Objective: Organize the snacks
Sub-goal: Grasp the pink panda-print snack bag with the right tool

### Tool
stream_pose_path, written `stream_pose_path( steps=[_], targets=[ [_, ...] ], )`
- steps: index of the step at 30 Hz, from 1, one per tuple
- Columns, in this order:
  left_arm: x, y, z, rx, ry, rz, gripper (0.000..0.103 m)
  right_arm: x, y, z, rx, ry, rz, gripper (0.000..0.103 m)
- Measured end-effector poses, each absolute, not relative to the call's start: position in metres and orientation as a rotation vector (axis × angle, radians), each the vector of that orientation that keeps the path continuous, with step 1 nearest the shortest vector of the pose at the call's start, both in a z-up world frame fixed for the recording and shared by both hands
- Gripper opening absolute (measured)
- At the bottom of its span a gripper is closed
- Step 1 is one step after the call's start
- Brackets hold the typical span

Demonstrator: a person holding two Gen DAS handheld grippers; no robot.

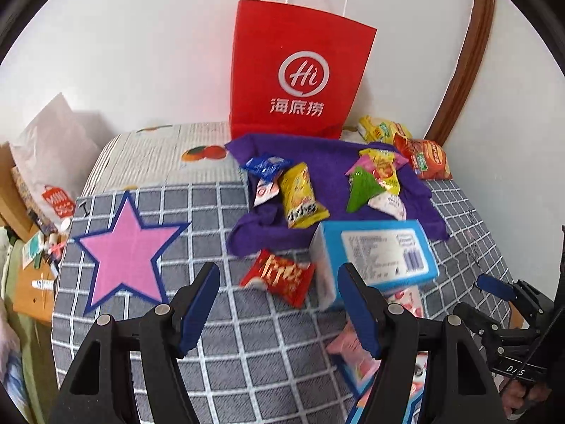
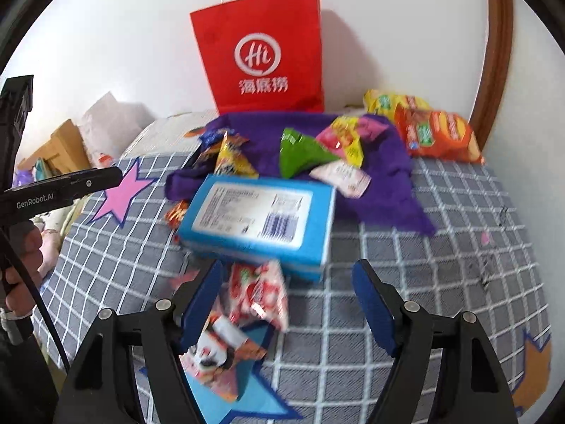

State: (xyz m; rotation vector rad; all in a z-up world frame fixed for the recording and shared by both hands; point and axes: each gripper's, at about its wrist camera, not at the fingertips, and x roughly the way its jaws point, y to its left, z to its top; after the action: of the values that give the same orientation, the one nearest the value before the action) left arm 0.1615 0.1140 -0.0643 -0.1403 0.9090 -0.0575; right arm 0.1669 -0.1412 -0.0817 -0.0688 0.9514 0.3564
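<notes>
Snack packets lie scattered on a purple cloth (image 1: 328,173) (image 2: 381,162). Among them are a yellow packet (image 1: 300,194), a green one (image 1: 360,187) (image 2: 300,152) and a blue one (image 1: 265,164). A blue box (image 1: 381,258) (image 2: 261,215) rests at the cloth's near edge, label up. My left gripper (image 1: 279,300) hangs open over the checked mat, with a red packet (image 1: 279,279) lying just beyond its fingertips. My right gripper (image 2: 289,300) is open above a strawberry packet (image 2: 261,289) and a panda packet (image 2: 219,349), which lie on a blue star (image 2: 247,381).
A red paper bag (image 1: 300,70) (image 2: 261,53) stands against the wall behind the cloth. Orange and yellow biscuit packs (image 1: 427,159) (image 2: 438,134) lie at the back right. A pink star (image 1: 123,247) (image 2: 123,190) marks the mat's left, an orange star (image 2: 533,364) its right. Clutter sits beyond the left edge.
</notes>
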Motion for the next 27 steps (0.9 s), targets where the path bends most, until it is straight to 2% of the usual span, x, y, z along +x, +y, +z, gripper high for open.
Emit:
stream_pose_path(
  steps=[23, 27],
  targets=[
    [0.125, 0.132, -0.094, -0.194, 0.932, -0.069, 0.067, 0.118, -0.107, -0.143, 0.078, 1.13, 0.441, 0.076],
    [0.121, 0.137, -0.099, -0.194, 0.945, -0.058, 0.067, 0.125, -0.105, -0.152, 0.118, 1.157, 0.417, 0.067]
  ],
)
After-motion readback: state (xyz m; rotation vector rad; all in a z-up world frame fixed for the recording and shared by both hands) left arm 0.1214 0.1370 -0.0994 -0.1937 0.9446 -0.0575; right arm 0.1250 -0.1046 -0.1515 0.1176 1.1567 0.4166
